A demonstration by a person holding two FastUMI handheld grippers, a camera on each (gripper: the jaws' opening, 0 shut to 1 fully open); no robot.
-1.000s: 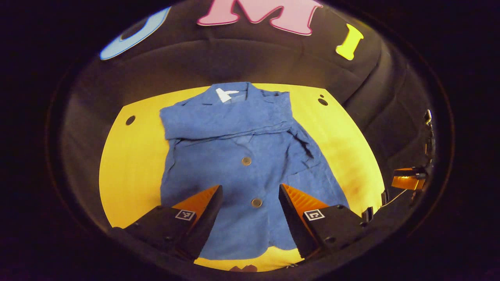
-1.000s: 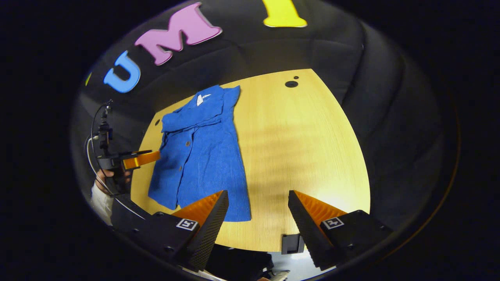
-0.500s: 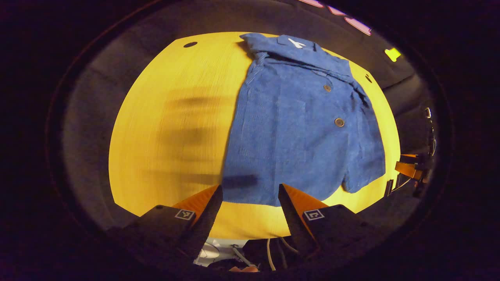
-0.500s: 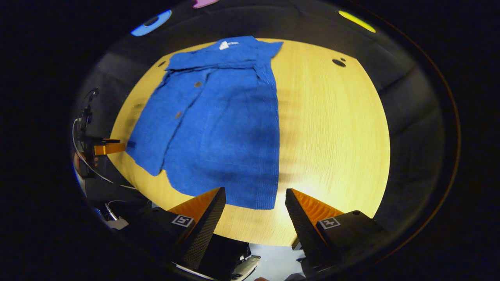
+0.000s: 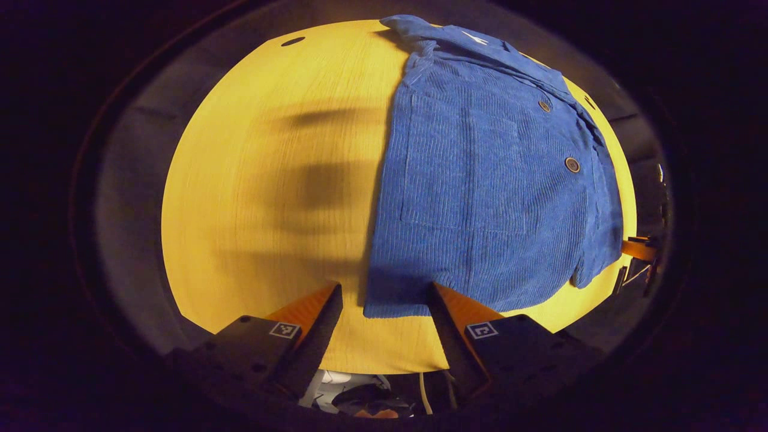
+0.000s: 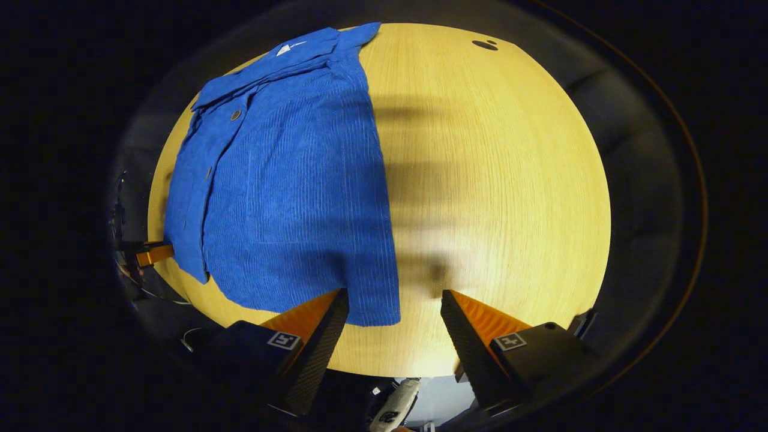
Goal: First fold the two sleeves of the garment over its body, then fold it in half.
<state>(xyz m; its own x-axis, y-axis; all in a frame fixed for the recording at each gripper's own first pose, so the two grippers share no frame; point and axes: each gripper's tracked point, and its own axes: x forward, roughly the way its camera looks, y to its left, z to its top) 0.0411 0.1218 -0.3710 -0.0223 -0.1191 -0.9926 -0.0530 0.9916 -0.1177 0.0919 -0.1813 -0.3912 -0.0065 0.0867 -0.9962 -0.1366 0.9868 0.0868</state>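
A blue corduroy shirt (image 5: 480, 180) lies flat, buttoned side up, on the yellow wooden table (image 5: 270, 210), collar at the far end. A sleeve is folded across its chest just below the collar. In the left gripper view my left gripper (image 5: 384, 303) is open, low over the near hem, and the hem's left corner (image 5: 367, 313) lies between its fingers. In the right gripper view the shirt (image 6: 288, 180) fills the left half. My right gripper (image 6: 393, 303) stands open over the hem's right corner (image 6: 396, 321).
The table's near edge (image 6: 384, 372) runs just behind my fingers, with floor and cables below it. A round hole (image 6: 485, 44) sits at the far right of the tabletop, another hole (image 5: 292, 41) at the far left. Bare wood (image 6: 498, 180) lies right of the shirt.
Both grippers have dropped and closed in on the shirt's near hem, one at each corner. The shirt looms larger. Both stay open; the shirt has not moved.
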